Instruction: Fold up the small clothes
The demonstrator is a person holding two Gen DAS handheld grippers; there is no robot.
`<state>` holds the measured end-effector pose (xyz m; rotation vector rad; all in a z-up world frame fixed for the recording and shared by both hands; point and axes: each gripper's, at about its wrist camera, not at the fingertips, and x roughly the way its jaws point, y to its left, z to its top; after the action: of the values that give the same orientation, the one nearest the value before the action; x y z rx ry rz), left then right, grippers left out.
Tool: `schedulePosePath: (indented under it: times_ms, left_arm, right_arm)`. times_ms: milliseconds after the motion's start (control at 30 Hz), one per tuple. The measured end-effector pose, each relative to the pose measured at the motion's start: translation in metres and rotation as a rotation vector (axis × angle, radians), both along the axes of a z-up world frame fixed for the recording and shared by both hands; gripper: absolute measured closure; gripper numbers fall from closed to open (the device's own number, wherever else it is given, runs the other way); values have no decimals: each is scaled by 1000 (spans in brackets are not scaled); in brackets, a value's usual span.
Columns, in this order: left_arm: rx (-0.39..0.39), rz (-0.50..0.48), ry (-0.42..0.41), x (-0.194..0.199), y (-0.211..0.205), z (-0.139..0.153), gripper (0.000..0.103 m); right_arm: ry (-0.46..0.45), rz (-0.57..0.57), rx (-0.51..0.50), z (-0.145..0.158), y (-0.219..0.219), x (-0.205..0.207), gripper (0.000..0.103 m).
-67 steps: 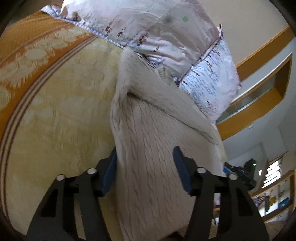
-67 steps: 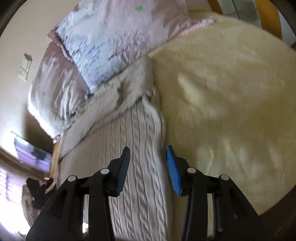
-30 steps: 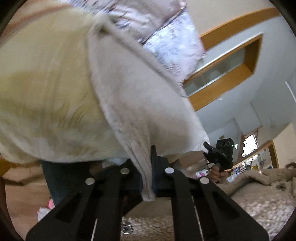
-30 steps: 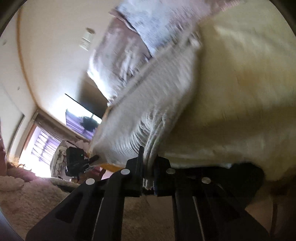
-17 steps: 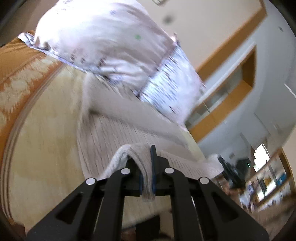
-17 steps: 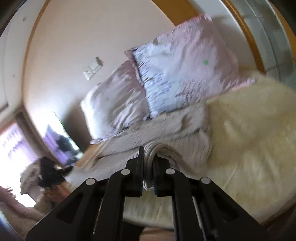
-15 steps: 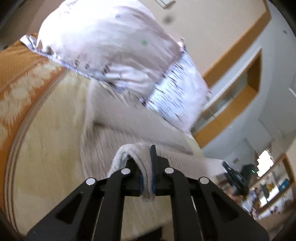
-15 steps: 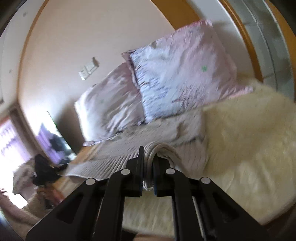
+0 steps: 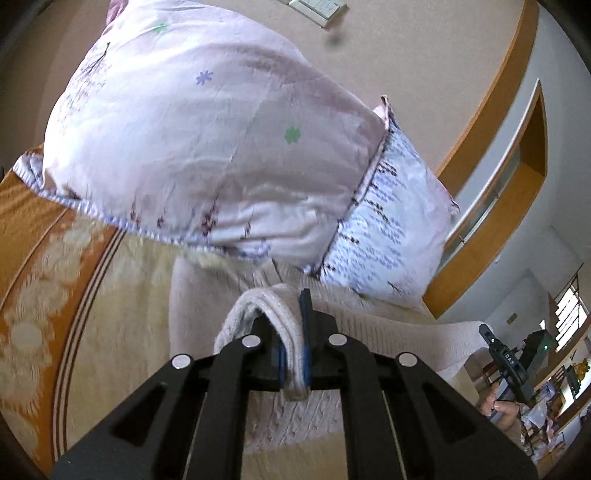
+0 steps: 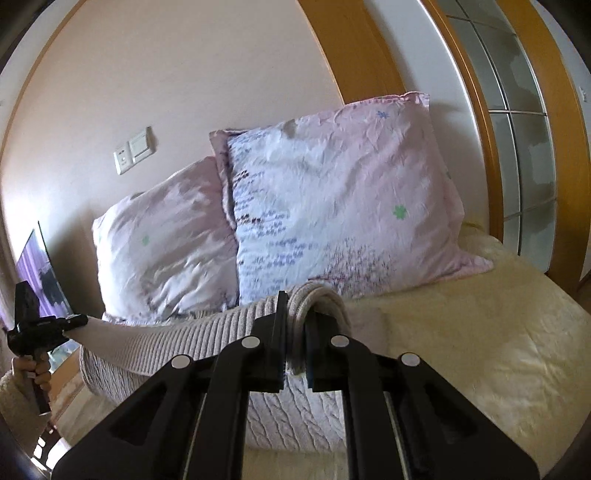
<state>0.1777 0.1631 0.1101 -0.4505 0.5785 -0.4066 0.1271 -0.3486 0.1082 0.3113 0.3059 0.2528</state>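
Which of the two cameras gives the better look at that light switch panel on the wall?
The right wrist view: the switch panel shows whole on the wall above the pillows. The left wrist view catches only part of it, cut off at the top edge.

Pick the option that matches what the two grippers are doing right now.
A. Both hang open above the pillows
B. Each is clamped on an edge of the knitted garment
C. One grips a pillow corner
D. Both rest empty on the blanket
B: the left gripper and the right gripper each have shut jaws pinching a folded edge of the cream cable-knit sweater.

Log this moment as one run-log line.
step: folding | left hand-held gripper: shut on sweater hem | right hand-held gripper: shut on hem | hem: lifted off bed, toward pillows
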Motion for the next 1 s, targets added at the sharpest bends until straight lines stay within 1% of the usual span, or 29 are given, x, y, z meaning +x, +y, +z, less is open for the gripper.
schedulePosePath:
  times_ms: [133,200,300,367,400,433,533,567,600,633,667,700,733,767,800,900,967,1000]
  left_arm:
    - [-1,23,35,31,2,-12,97]
    - [4,35,62,45,2,-24,97]
    - [10,54,132,71,1,-50,97]
    - [-13,65,191,86,1,-66,97]
    - [-42,73,233,95,2,-77,97]
    - [-60,77,258,100,3,-83,97]
    - [-88,85,302,111,3,-95,96]
    - [-91,89,309,113,2,-97,95]
    - [-94,89,317,116,1,-98,94]
    - [-96,89,319,117,-1,-98,88]
    - [-101,90,319,118,-1,-96,84]
    - [-120,93,314,119,-1,-94,72]
    - [-136,99,303,119,-1,-91,61]
    - [-144,117,280,116,2,-84,56]
    - [-147,128,258,112,5,-78,51]
    - [-136,117,216,100,11,-63,50]
    - [-96,109,198,89,14,-54,50]
    - [-62,104,194,81,15,-51,50]
  right_arm:
    - [54,-19,5,-7,9,27,95]
    - [110,-31,13,-18,13,42,95]
    - [234,-44,52,-40,14,71,95]
    - [306,-58,72,-55,14,87,95]
    - [344,-69,80,-62,15,96,95]
    - [370,-79,85,-67,15,102,95]
    - [429,-95,126,-76,14,118,95]
    - [446,-100,149,-77,13,124,92]
    - [456,-98,166,-77,13,128,89]
    - [461,-91,186,-76,12,131,79]
    - [456,-81,207,-74,11,136,64]
    - [434,-80,220,-68,10,137,56]
    - [397,-88,217,-61,11,134,44]
    - [358,-85,210,-53,11,130,41]
    - [332,-73,207,-47,11,125,41]
    - [300,-68,179,-39,7,108,41]
    - [301,-70,150,-40,2,94,42]
    - [313,-79,128,-42,-2,84,42]
